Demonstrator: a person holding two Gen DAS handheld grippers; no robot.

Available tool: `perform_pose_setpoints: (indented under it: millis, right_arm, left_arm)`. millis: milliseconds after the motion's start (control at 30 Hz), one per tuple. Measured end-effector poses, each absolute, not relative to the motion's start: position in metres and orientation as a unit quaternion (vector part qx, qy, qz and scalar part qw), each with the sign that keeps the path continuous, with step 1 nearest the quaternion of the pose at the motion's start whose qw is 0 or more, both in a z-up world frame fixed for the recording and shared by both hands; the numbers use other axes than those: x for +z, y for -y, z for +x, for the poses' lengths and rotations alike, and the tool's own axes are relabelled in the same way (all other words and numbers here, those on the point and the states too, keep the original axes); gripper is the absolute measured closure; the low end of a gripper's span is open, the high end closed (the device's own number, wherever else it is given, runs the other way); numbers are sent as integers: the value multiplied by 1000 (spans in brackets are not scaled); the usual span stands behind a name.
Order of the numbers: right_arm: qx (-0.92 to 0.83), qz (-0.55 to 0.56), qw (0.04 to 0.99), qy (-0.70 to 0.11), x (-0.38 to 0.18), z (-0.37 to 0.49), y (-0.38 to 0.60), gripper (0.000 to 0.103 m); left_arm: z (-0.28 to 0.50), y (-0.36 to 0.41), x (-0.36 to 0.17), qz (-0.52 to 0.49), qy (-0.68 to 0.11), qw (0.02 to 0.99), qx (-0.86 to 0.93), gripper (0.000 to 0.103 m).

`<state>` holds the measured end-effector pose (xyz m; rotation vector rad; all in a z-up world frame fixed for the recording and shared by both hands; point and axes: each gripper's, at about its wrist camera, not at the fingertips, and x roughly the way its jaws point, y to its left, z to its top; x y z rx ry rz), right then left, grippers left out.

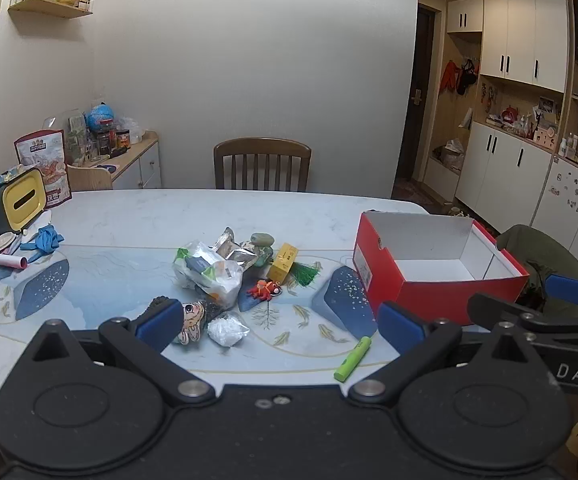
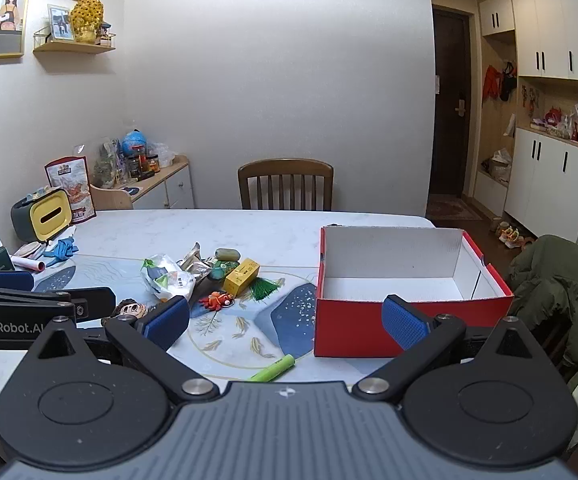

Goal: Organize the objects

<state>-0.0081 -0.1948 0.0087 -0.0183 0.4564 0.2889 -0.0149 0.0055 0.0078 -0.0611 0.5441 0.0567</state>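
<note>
left wrist view: right gripper (image 1: 561,304) reads "das".

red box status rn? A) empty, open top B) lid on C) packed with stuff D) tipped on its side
A: the red box sits upright with no lid and only its bare white inside showing, while the yellow carton and green marker lie on the table outside it; both the left gripper and right gripper are open and hold nothing.

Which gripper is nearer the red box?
Right. The right gripper hovers open just in front of the red box, one finger overlapping its front wall. The left gripper, also open, sits farther left, facing the clutter.
</note>
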Motion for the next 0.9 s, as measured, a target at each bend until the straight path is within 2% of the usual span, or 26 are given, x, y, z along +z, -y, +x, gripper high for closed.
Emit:
perform_pose_setpoints:
  millis: [600, 900]
  right_arm:
    - [154, -36, 957, -244, -2, 30, 160, 0]
    - [130, -50, 945, -297, -33, 76, 133, 0]
  left_arm:
    - [31, -32, -12, -29, -299, 954, 0, 0]
    - [81, -77, -39, -16, -336, 942, -4, 0]
